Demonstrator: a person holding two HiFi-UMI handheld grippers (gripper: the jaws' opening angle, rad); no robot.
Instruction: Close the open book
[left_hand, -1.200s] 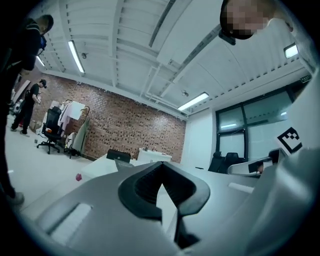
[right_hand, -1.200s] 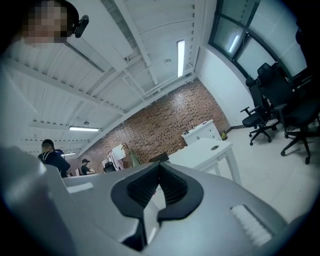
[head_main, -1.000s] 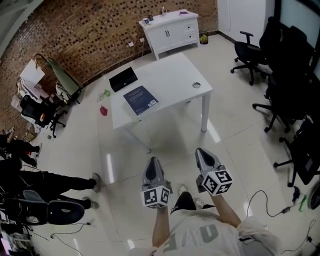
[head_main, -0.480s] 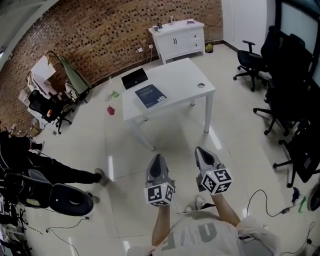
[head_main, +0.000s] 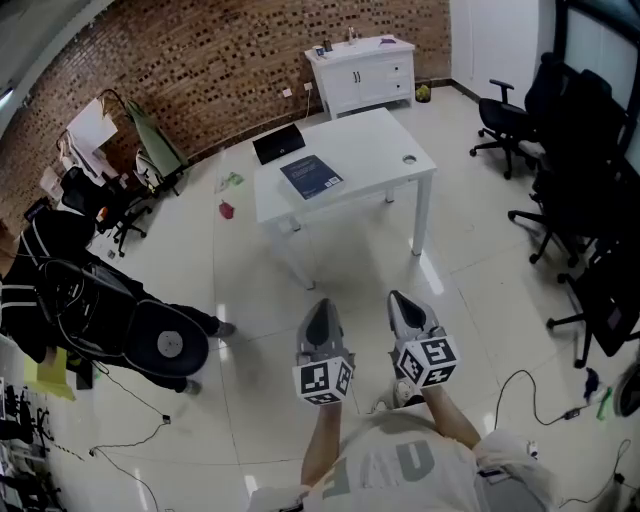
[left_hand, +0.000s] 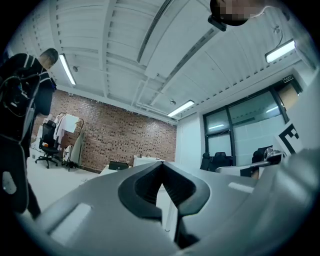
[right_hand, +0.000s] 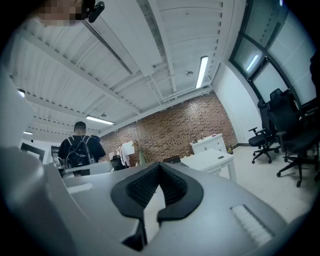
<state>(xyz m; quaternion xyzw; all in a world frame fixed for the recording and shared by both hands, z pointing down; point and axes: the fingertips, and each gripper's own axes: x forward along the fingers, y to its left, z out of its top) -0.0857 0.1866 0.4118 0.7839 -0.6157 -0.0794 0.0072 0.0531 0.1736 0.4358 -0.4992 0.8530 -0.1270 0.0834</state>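
1. Fingers (left_hand: 142, 187) of the left gripper (head_main: 320, 306) are pressed together at their tips, with nothing caught between them
2. On the right gripper (head_main: 399, 298) the fingers (right_hand: 142, 189) also meet tip to tip, and they are just as empty
3. Both grippers are held side by side in front of the person carrying them, pointing roughly level across the room. They hang over the glossy floor (head_main: 480, 260), well apart from the bench (head_main: 380, 145). Each has its marker cube (head_main: 323, 381) at the near end
4. The book (head_main: 311, 176) lies flat on the white bench with a blue cover facing up, and from here it looks shut. It sits toward the bench's left part in the head view, close to the near edge. A flat black laptop-like thing (head_main: 279, 144) lies just behind it at the far left corner, and a small round hole (head_main: 408, 159) shows near the bench's right edge
5. Beyond the bench a white cabinet (head_main: 365, 72) stands against the brick wall (head_main: 200, 60). Black office chairs (head_main: 500, 120) crowd the right side of the room. A person in black (right_hand: 80, 150) wearing a backpack stands off to the left, back turned
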